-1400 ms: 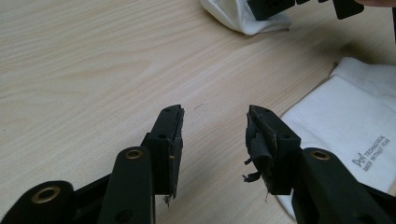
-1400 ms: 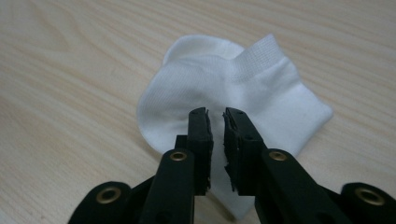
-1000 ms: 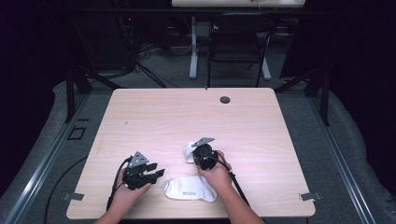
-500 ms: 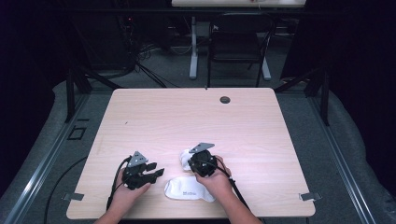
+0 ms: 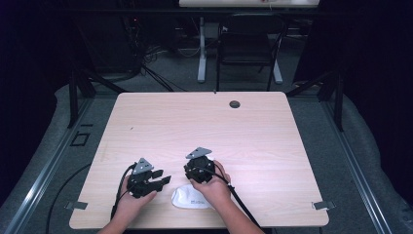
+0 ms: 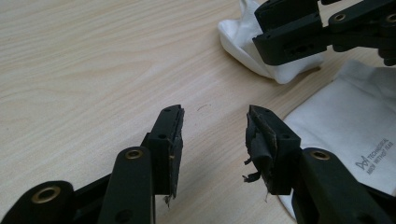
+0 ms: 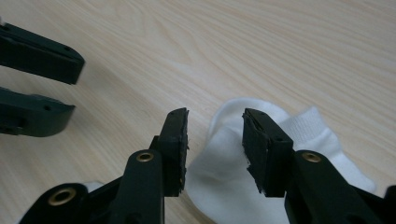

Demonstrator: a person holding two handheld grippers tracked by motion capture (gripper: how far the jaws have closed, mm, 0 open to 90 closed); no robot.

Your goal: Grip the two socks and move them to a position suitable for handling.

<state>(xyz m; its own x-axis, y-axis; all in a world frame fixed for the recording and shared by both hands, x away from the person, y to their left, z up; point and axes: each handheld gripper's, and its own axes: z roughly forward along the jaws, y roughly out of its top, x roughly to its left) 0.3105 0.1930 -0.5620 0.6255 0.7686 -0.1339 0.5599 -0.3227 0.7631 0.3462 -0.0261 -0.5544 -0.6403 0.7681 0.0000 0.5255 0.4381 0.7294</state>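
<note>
Right gripper (image 5: 195, 171) has shifted left and toward the person since a second ago, jaws just been opening, now wide above a white sock (image 7: 261, 154), apparently not pressing it. Left gripper (image 6: 215, 135) unmoved, jaws wide, empty over bare table (image 5: 204, 126). Second white sock (image 5: 191, 197) lies flat at the table's near edge.

**White socks on bench, near edge**

Two white socks. One sock (image 6: 345, 126) lies flat, grey printed lettering facing up. The second sock (image 7: 261, 154), ribbed at the cuff, lies crumpled just beside it on the bench (image 5: 204, 126).
</note>
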